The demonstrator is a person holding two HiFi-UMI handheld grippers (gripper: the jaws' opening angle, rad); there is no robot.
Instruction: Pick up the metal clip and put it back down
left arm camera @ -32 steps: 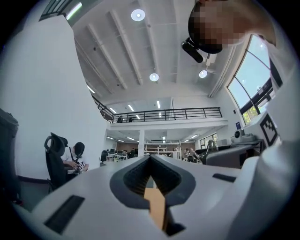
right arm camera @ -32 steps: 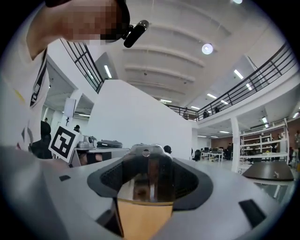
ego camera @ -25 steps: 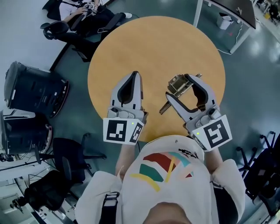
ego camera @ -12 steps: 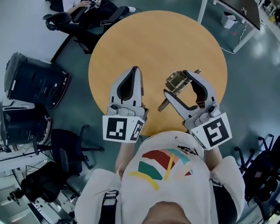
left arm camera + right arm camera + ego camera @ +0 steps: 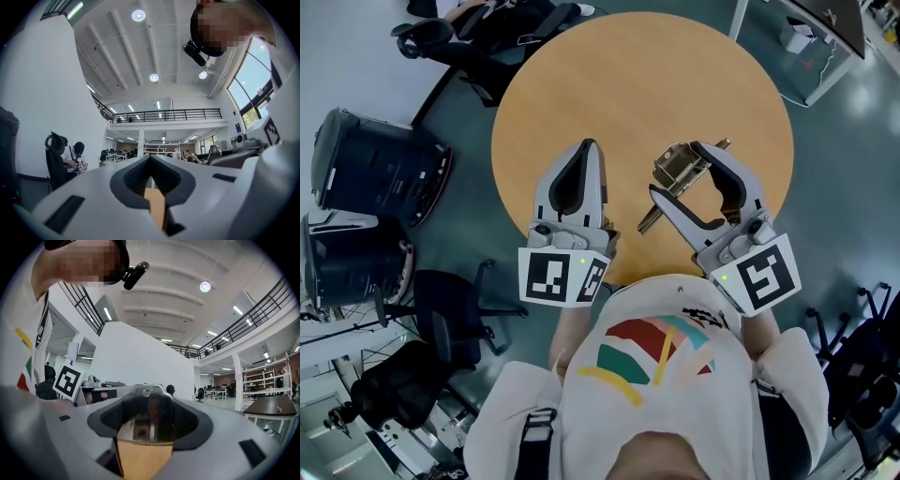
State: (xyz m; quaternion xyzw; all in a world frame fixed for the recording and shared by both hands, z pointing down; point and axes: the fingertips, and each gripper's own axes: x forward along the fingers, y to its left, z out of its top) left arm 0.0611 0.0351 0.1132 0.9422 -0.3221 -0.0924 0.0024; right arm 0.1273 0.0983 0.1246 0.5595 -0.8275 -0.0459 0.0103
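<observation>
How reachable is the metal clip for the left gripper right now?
Probably not: the right gripper is clamped on the metal clip, covering its sides, and the left gripper is shut.

Both the left gripper and the right gripper, clamped on the metal clip, have drifted slightly toward the table's near edge.
</observation>
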